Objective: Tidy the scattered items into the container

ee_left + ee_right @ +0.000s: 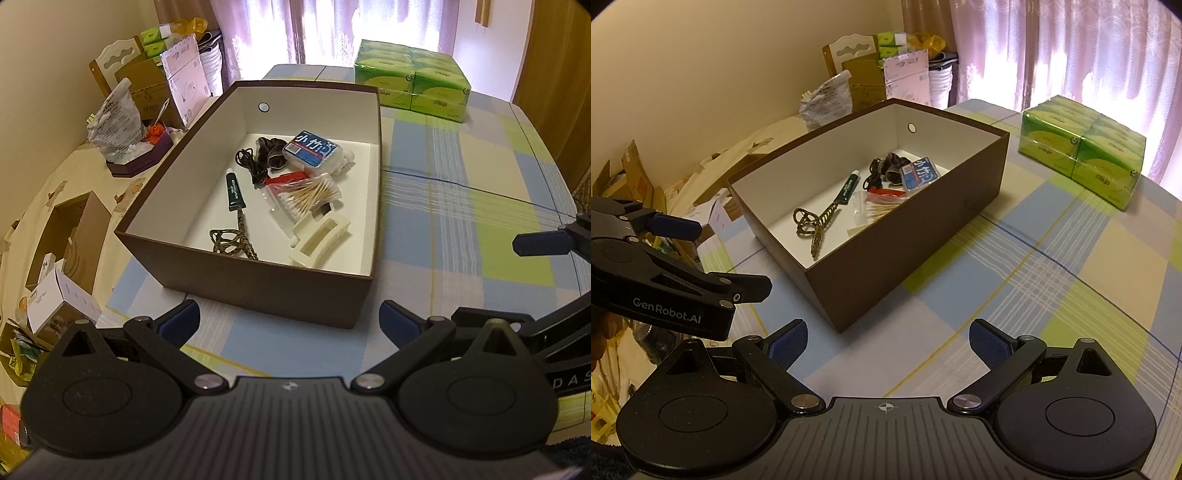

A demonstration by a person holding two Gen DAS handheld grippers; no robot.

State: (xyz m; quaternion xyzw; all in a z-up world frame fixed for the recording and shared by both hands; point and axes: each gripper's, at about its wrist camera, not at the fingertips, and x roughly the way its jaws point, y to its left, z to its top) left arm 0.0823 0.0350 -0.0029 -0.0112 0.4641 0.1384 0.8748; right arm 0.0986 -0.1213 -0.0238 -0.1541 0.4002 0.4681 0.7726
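Note:
A brown box with white inside [258,284] [886,273] stands on the checked tablecloth. In it lie a green tube [233,192] [848,189], a leopard-print band [232,236] [812,225], a black cord [251,162], a blue tissue pack [312,149] [919,172], a bag of cotton swabs [306,195], a red item [291,179] [888,192] and a cream hair clip [321,240]. My left gripper [290,317] is open and empty, just before the box's near wall. My right gripper [888,341] is open and empty over the cloth, near the box's corner.
A green pack of tissue packets [413,81] [1082,147] sits at the far right of the table. Cardboard boxes, bags and a chair [122,74] crowd the left side beyond the table edge. The left gripper also shows in the right wrist view [679,254].

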